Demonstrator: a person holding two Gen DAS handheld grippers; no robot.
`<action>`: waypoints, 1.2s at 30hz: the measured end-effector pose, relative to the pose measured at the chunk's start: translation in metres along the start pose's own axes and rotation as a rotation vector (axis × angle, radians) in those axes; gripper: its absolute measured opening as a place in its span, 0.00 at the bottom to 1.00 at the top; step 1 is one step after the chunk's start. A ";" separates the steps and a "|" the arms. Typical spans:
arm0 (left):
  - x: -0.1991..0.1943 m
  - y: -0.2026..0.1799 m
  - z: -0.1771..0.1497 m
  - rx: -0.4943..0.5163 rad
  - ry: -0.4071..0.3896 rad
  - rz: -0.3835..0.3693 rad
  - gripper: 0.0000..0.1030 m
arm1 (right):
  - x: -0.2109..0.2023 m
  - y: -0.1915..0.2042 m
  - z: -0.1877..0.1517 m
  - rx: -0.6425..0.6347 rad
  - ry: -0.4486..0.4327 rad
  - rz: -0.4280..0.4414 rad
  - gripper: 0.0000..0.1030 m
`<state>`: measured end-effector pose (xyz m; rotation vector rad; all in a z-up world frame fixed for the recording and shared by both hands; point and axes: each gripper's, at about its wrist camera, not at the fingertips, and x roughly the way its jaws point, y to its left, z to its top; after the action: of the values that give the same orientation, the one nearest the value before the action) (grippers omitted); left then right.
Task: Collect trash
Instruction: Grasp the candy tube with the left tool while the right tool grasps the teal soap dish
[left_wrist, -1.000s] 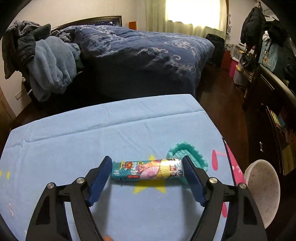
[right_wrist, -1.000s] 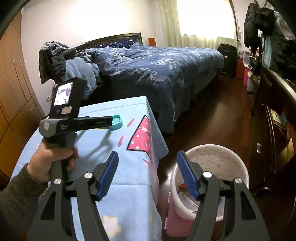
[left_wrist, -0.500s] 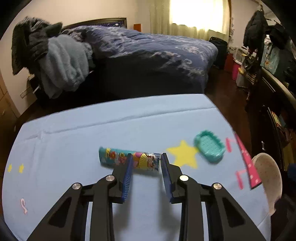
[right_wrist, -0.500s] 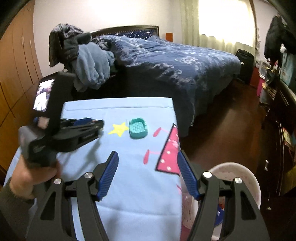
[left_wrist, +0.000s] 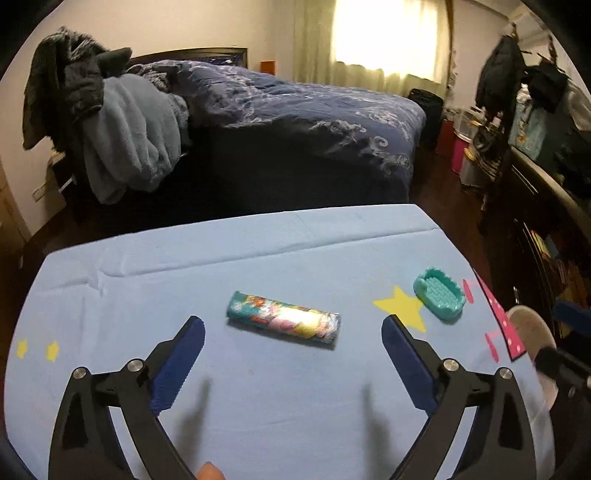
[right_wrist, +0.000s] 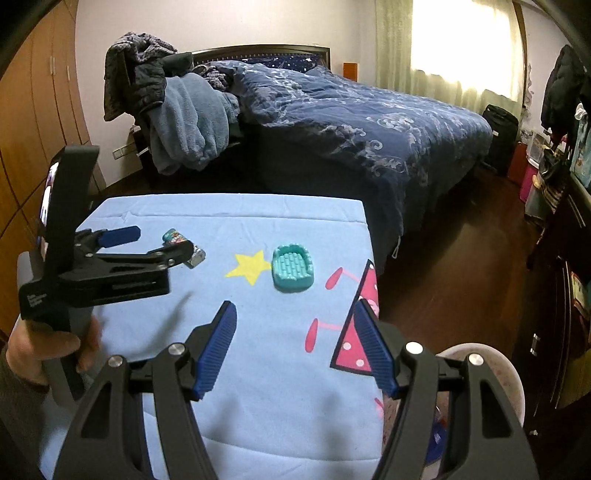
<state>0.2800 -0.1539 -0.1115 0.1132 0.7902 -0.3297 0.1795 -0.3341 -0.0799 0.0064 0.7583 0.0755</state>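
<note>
A colourful snack wrapper tube (left_wrist: 282, 325) lies on the light blue tablecloth (left_wrist: 258, 406). My left gripper (left_wrist: 291, 320) hovers over it, its jaws opening wide; the tube lies between the fingertips and neither pad touches it. In the right wrist view the left gripper (right_wrist: 157, 243) partly hides the wrapper (right_wrist: 171, 235). My right gripper (right_wrist: 295, 304) stands open with nothing in it above the table's right part. The speckled pink-white trash bin (right_wrist: 498, 369) sits on the floor beyond the table's right edge, and its rim (left_wrist: 528, 332) shows in the left wrist view.
A teal soap dish (left_wrist: 439, 298) lies by the yellow star near the right edge. Behind the table stands a bed with a navy duvet (right_wrist: 369, 110) and a pile of clothes (right_wrist: 177, 122). A dark dresser (right_wrist: 561, 277) lines the right wall.
The left gripper narrowed around the wrapper, then spread wide, leaving the tube on the cloth, turned and farther left of the star. The right gripper swung from over the bin to over the table.
</note>
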 end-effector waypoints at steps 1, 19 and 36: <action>0.002 0.002 0.001 0.003 0.007 -0.004 0.93 | 0.000 0.000 0.000 0.002 -0.001 0.001 0.65; 0.043 -0.011 0.011 0.191 0.100 -0.008 0.58 | 0.040 -0.010 0.011 0.030 0.076 0.029 0.65; 0.037 0.006 0.008 0.132 0.098 0.010 0.49 | 0.081 0.009 0.021 -0.028 0.125 0.011 0.65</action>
<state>0.3117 -0.1588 -0.1325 0.2583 0.8645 -0.3689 0.2519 -0.3192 -0.1196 -0.0208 0.8821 0.0973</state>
